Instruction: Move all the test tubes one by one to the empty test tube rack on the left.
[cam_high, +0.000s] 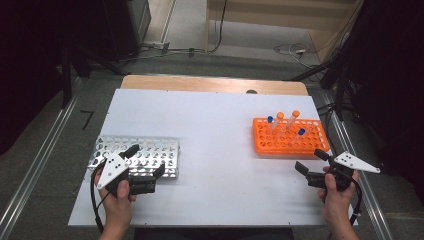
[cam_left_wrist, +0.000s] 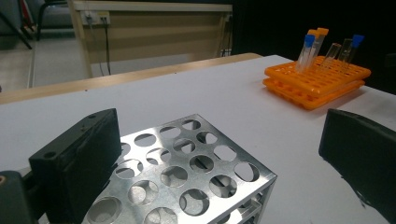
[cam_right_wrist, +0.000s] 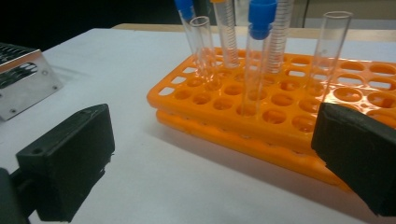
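orange rack (cam_high: 290, 139) just beyond wide right tongs (cam_high: 311, 161); left tongs (cam_high: 145, 160) wide over metal rack (cam_high: 150, 152)

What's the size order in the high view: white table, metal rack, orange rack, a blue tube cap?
1. White table.
2. Metal rack and orange rack: they look alike in footprint, so not ranked apart.
3. Blue tube cap, smallest by far.

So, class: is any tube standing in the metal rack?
No, the metal rack shows only open holes; the tubes stand in the orange rack.
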